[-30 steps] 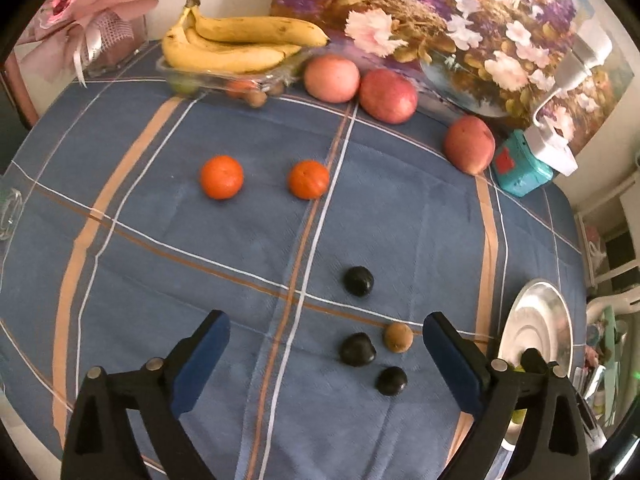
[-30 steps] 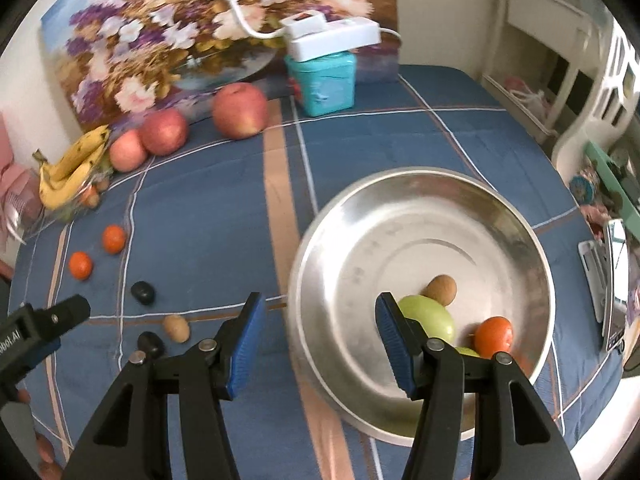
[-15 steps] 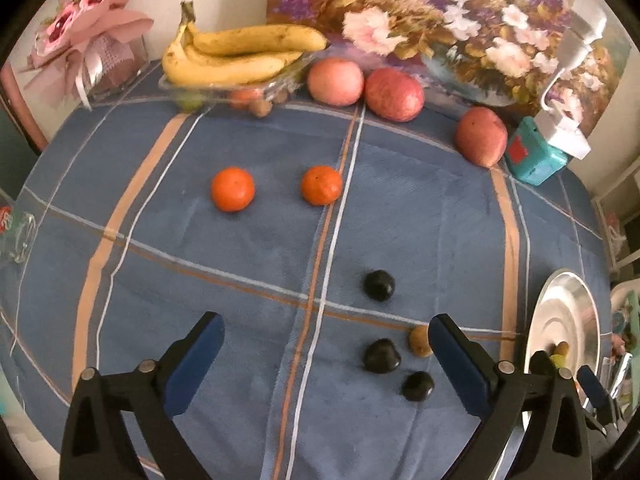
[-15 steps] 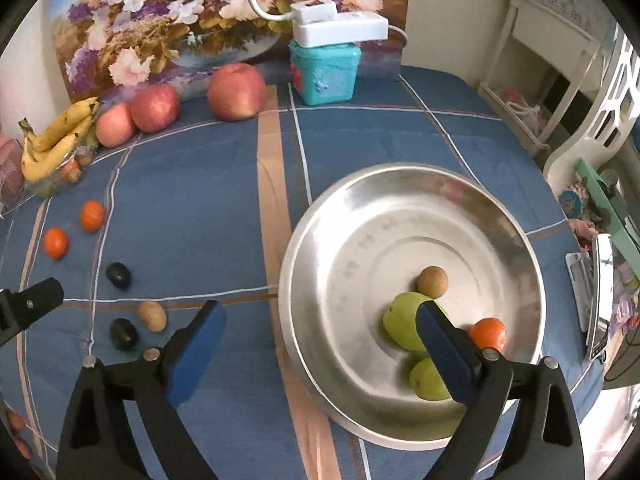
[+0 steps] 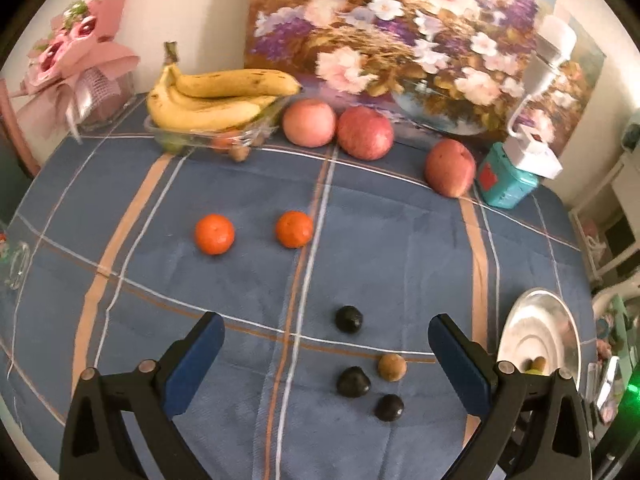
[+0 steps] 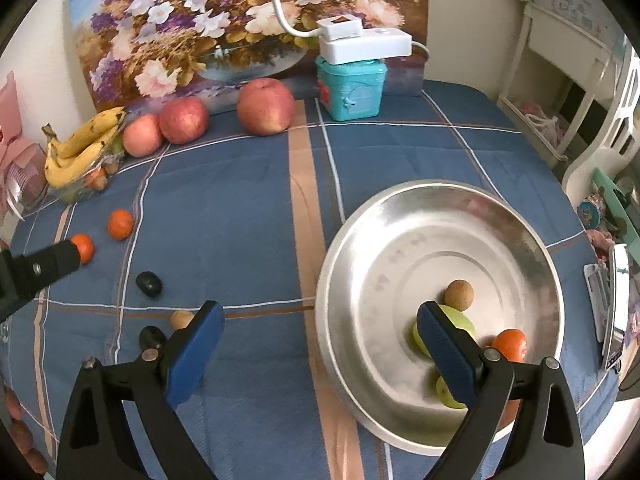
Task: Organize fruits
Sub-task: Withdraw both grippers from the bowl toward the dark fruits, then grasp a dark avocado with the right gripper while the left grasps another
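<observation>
My left gripper (image 5: 325, 344) is open and empty above the blue checked cloth. Between and just past its fingers lie three dark plums (image 5: 349, 319) and a small brown fruit (image 5: 392, 367). Two oranges (image 5: 294, 229) lie farther out, three apples (image 5: 364, 132) and bananas (image 5: 212, 98) at the back. My right gripper (image 6: 320, 336) is open and empty at the near-left rim of a steel bowl (image 6: 400, 240). The bowl holds green fruits (image 6: 460, 326), a brown fruit (image 6: 459, 295) and an orange (image 6: 509, 345).
A teal box (image 6: 352, 90) with a white lamp base (image 6: 364, 42) stands at the back by a flower painting (image 6: 248, 12). A pink bouquet (image 5: 68, 68) is at the far left. A white shelf (image 6: 568, 80) stands to the right of the table.
The right gripper has opened wide and pulled back left from the bowl. The left gripper has lifted and tilted a little, still open.
</observation>
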`<state>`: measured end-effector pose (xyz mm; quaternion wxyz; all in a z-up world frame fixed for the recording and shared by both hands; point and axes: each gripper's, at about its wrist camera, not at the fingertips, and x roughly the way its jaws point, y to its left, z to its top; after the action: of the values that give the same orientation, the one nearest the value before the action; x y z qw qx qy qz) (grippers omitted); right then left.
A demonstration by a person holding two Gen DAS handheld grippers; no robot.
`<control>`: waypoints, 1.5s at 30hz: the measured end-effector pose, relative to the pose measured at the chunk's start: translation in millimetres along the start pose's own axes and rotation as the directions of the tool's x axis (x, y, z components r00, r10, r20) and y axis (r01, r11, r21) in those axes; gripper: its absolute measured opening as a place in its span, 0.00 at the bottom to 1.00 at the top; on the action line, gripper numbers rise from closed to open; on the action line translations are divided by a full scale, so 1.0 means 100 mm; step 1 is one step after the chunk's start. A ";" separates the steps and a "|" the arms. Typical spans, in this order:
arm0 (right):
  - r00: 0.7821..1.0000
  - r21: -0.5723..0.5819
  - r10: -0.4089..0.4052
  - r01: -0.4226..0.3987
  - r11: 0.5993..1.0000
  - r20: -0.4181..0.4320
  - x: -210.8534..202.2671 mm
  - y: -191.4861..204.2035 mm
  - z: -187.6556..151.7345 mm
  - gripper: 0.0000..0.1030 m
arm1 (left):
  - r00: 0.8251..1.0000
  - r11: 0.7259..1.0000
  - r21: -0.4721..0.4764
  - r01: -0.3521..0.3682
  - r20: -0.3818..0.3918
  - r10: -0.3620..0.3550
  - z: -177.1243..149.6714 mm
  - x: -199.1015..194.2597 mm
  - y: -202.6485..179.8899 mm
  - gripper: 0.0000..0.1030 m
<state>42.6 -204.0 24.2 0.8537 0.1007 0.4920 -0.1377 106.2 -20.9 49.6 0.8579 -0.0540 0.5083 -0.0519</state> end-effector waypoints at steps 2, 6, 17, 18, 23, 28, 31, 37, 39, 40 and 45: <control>1.000 -0.005 0.004 -0.004 1.000 -0.012 0.02 0.04 -0.01 0.94 | 1.000 1.000 -0.018 -0.016 -0.005 0.016 0.02 0.00 0.05 1.00; 0.999 -0.030 0.023 -0.024 0.999 -0.046 0.08 0.17 -0.04 0.94 | 0.998 0.998 0.000 -0.056 -0.042 0.056 0.02 0.07 0.15 1.00; 0.985 -0.118 0.087 -0.106 0.987 -0.151 0.29 0.67 -0.18 0.94 | 0.980 0.997 -0.048 -0.068 -0.191 0.057 -0.13 0.45 0.55 1.00; 0.983 -0.124 0.087 -0.108 0.986 -0.159 0.32 0.69 -0.19 0.94 | 0.979 0.997 -0.059 -0.058 -0.200 0.045 -0.14 0.46 0.56 1.00; 0.978 -0.163 0.064 -0.097 0.982 -0.197 0.44 0.82 -0.28 0.94 | 0.967 0.996 -0.046 -0.074 -0.249 0.060 -0.20 0.59 0.56 1.00; 0.972 -0.177 0.046 -0.088 0.980 -0.230 0.55 0.85 -0.36 0.94 | 0.959 0.998 -0.035 -0.059 -0.279 0.047 -0.24 0.68 0.52 1.00; 0.969 -0.186 0.026 -0.074 0.980 -0.246 0.63 0.84 -0.40 0.94 | 0.955 0.998 -0.017 -0.062 -0.292 0.054 -0.27 0.73 0.49 1.00; 0.968 -0.168 0.028 -0.072 0.983 -0.250 0.69 0.81 -0.40 0.95 | 0.953 0.998 -0.001 -0.061 -0.297 0.058 -0.29 0.83 0.42 1.00; 0.969 -0.173 0.024 -0.068 0.983 -0.245 0.70 0.80 -0.40 0.96 | 0.954 0.999 0.000 -0.052 -0.294 0.050 -0.30 0.83 0.41 1.00; 0.970 -0.174 0.026 -0.070 0.982 -0.243 0.71 0.80 -0.40 0.98 | 0.956 0.999 -0.003 -0.047 -0.291 0.044 -0.30 0.84 0.41 1.00; 0.972 -0.168 0.037 -0.078 0.983 -0.232 0.74 0.74 -0.43 1.00 | 0.959 0.999 -0.007 -0.042 -0.279 0.038 -0.31 0.86 0.44 1.00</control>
<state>68.1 -131.6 -58.7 0.8008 0.0542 0.5938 -0.0562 121.3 8.7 -46.4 0.7782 -0.0415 0.6255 -0.0383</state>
